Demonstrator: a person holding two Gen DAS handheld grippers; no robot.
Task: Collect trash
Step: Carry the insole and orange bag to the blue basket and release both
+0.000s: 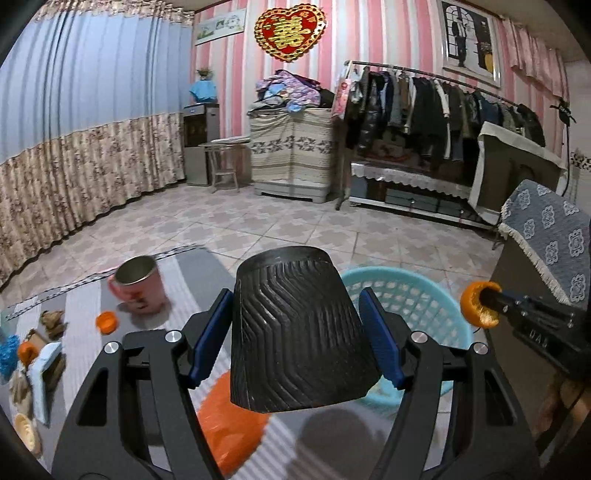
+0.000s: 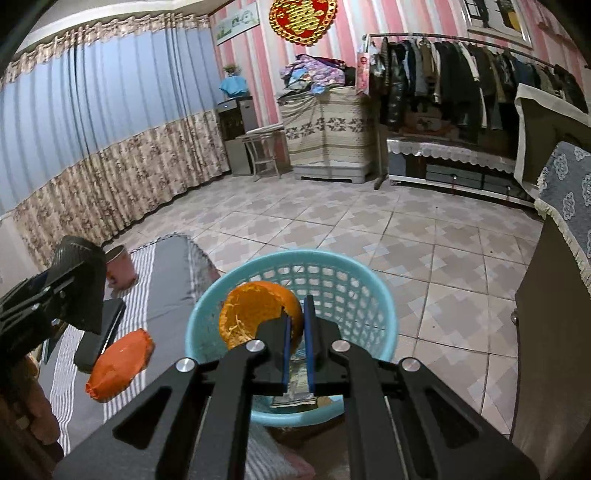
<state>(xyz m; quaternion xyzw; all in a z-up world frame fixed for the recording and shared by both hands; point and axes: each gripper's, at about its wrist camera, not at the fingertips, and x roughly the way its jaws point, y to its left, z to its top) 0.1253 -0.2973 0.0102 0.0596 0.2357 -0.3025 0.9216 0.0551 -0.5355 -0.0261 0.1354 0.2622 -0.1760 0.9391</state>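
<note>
The right tool (image 2: pixel 297 328) pinches a hollow orange peel half (image 2: pixel 258 314) above the round turquoise plastic basket (image 2: pixel 384 314), apparently for dropping, while the left tool (image 1: pixel 295 332) clamps a ribbed black cup (image 1: pixel 295 332) clear, above the striped worktop (image 1: pixel 192 280).

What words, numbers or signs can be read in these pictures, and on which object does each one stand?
"囍", in gold: on the red heart decoration on the wall.
"DA", engraved, further letters unclear: on the right tool, seen from the left wrist view.
Red print on the pink cup: too blurred to read.
Long wall banner: too small to read.
</note>
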